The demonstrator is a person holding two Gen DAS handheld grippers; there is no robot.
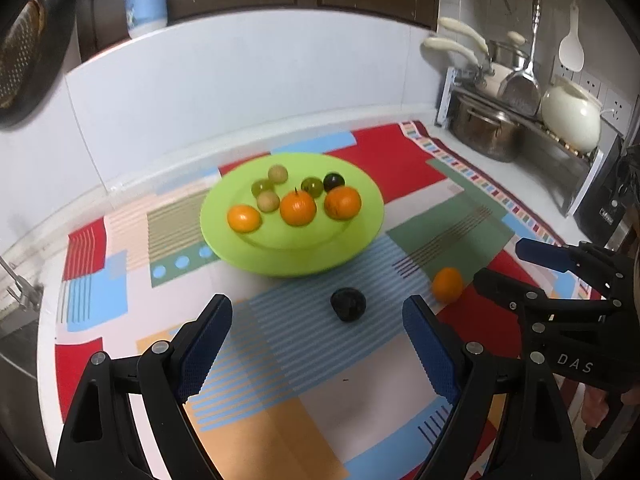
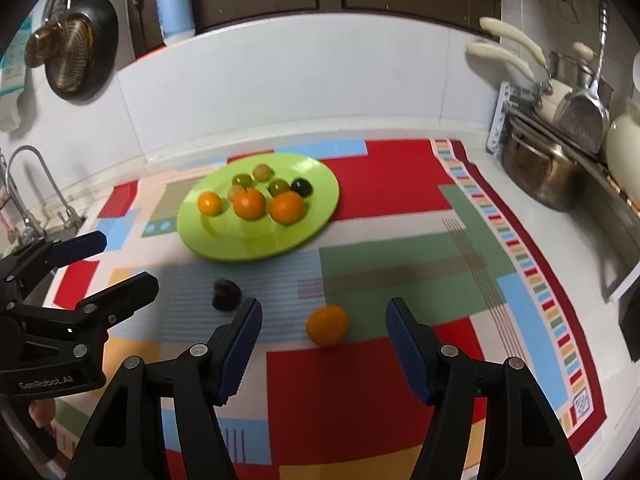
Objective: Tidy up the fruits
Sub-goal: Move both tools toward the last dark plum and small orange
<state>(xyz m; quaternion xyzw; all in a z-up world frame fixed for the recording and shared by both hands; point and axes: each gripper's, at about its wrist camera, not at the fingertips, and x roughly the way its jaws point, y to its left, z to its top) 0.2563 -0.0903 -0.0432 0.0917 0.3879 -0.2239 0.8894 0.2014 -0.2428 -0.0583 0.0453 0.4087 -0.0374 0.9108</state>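
A green plate (image 1: 248, 256) (image 2: 208, 248) holds three oranges, several pale green grapes and one dark fruit. On the patterned cloth in front of the plate lie a loose dark fruit (image 1: 348, 304) (image 2: 226, 294) and a loose orange (image 1: 448, 284) (image 2: 327, 324). My left gripper (image 1: 318, 306) (image 2: 130, 258) is open, and the dark fruit sits just ahead of its fingertips, untouched. My right gripper (image 2: 323, 307) (image 1: 500, 262) is open too. The loose orange shows between its fingertips, clear of both pads.
The patterned cloth (image 1: 400, 152) covers a white counter against a white backsplash. A rack with steel pots (image 1: 484, 132) (image 2: 540, 176) and a cream kettle (image 1: 572, 112) stands at the right. A faucet (image 2: 32, 184) and sink lie at the left.
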